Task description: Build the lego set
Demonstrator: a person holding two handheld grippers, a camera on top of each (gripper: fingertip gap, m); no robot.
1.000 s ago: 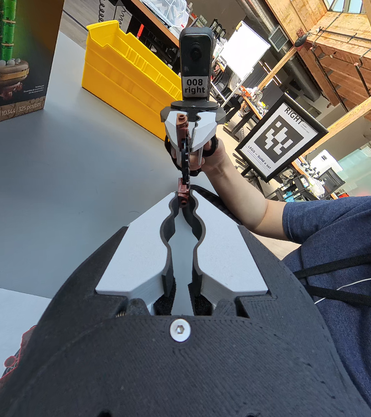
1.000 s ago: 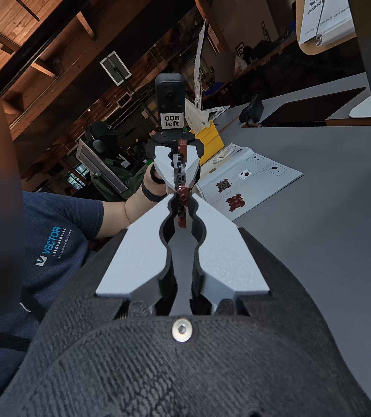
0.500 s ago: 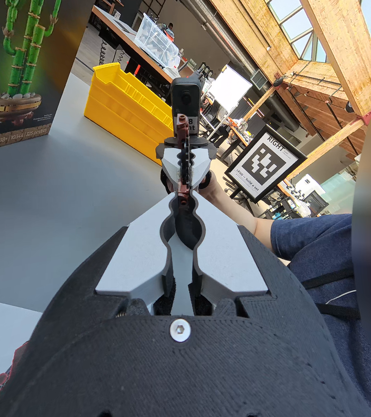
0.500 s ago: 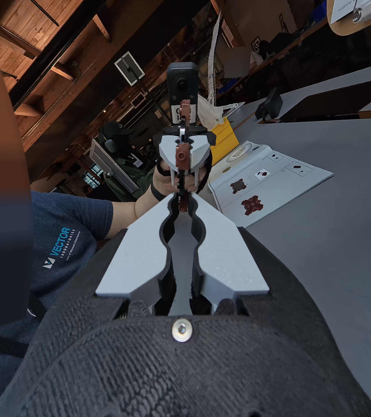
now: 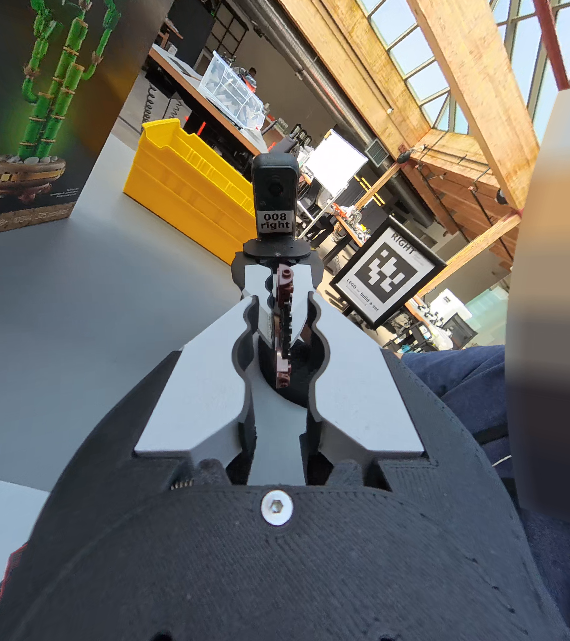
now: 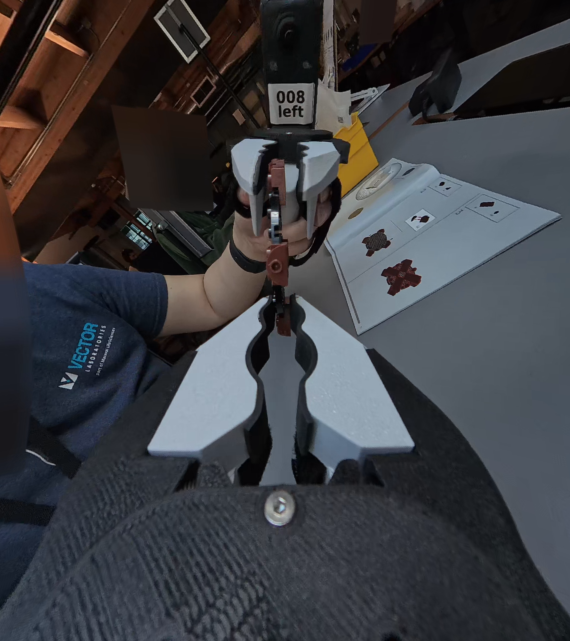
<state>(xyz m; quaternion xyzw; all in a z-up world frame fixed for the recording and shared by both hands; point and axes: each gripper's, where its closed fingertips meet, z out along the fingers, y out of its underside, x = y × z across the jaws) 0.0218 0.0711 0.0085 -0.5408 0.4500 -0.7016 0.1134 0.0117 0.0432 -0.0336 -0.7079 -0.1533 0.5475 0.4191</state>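
The lego assembly [image 6: 275, 215], a black toothed round plate with red-brown pieces, is held on edge in the air between my two grippers. My right gripper [image 6: 281, 300] is shut on its lower red-brown end. My left gripper [image 5: 282, 301] is open, with its fingers spread on either side of the assembly [image 5: 283, 369] and of the right gripper's tips [image 5: 283, 341]. In the right wrist view the left gripper [image 6: 285, 234] faces me with a clear gap between its fingers [image 6: 256, 204].
The grey table [image 5: 68, 312] carries a yellow bin [image 5: 186, 194] and the set's box with a green bamboo picture [image 5: 27, 121]. An open instruction booklet [image 6: 432, 242] lies to the right. A framed marker sign [image 5: 386, 274] stands beyond the table edge. The person's forearm [image 6: 200, 295] is on the left. Across from one pair of fingers to the other is roughly 5 centimeters.
My left gripper was shut on the assembly and has opened. The right gripper still holds the assembly. Both grippers have moved closer together and tilted upward.
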